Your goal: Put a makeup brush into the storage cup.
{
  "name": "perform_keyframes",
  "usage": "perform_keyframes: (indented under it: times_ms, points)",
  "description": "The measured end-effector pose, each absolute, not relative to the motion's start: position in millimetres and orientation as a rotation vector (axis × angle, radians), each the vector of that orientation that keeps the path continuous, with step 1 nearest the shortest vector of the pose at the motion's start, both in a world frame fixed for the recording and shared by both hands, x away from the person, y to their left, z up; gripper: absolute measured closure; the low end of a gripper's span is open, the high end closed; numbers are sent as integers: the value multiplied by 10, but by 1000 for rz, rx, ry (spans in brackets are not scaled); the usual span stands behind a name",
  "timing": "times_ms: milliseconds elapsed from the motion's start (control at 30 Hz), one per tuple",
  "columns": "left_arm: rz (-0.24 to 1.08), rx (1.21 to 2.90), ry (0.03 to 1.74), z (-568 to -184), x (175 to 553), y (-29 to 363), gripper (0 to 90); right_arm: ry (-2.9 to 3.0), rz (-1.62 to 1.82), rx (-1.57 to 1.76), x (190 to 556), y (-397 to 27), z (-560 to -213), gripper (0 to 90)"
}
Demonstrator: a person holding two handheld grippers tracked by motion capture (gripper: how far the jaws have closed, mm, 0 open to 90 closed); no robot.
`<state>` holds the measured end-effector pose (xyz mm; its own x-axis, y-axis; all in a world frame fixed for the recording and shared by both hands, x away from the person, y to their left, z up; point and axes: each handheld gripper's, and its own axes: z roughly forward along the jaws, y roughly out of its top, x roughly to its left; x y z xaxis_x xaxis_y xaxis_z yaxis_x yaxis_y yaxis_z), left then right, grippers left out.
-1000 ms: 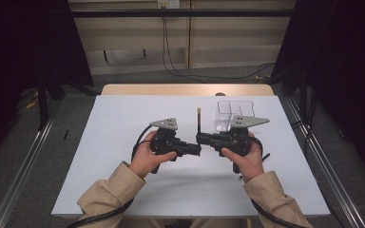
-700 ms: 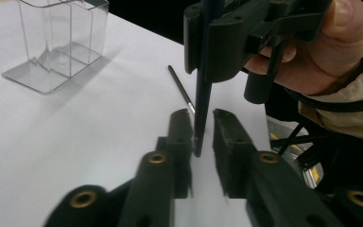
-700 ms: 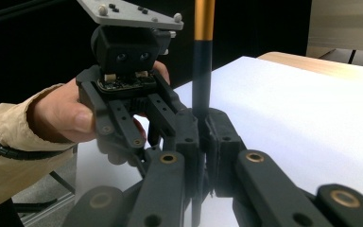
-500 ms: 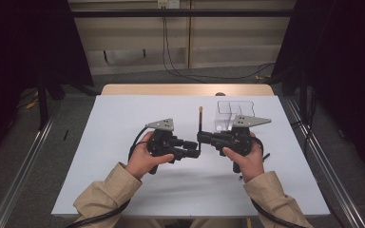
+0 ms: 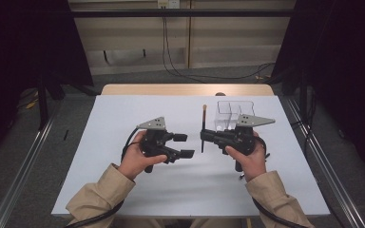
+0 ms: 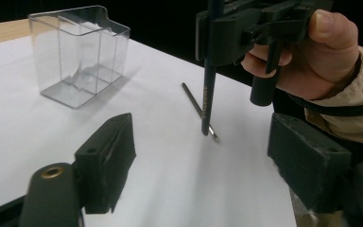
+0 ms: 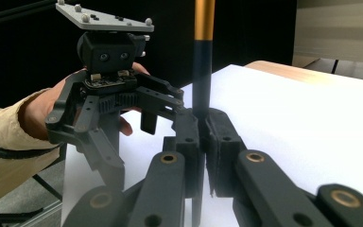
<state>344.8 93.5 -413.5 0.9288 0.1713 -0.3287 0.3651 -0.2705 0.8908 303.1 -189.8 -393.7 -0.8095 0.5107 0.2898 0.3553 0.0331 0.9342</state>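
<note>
Standing upright, the pencil [image 5: 203, 128] is clamped in the right hand-held gripper [image 5: 204, 137].

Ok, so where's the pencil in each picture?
High view: the pencil stands upright mid-table, left of the clear box.
Left gripper view: the pencil is at upper middle, pointing down at the white sheet.
Right gripper view: the pencil is in the centre, rising from between the black jaws, orange on top.
Shared landmark: the right tool, clamped on the pencil in all three.

Glossy clear plastic container [image 6: 82, 52], matt white tabletop [image 5: 123, 118], dark pencil [image 6: 209, 85] glossy
</note>
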Motion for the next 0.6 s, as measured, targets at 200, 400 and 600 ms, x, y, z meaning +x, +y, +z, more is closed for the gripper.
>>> perform_keyframes:
  times_ms: [200, 400, 600]
  points:
    - [-169, 1874, 397, -4160, 3458, 1033, 140, 2145, 1890, 915, 3037, -1945, -3935, 844]
    - [-139, 1865, 408, -4165, 3465, 1150, 84, 2130, 1879, 922, 3038, -1999, -3939, 844]
    - [-109, 1847, 440, -4151, 3473, 1307, 53, 2101, 1869, 929, 3047, -2073, -3932, 844]
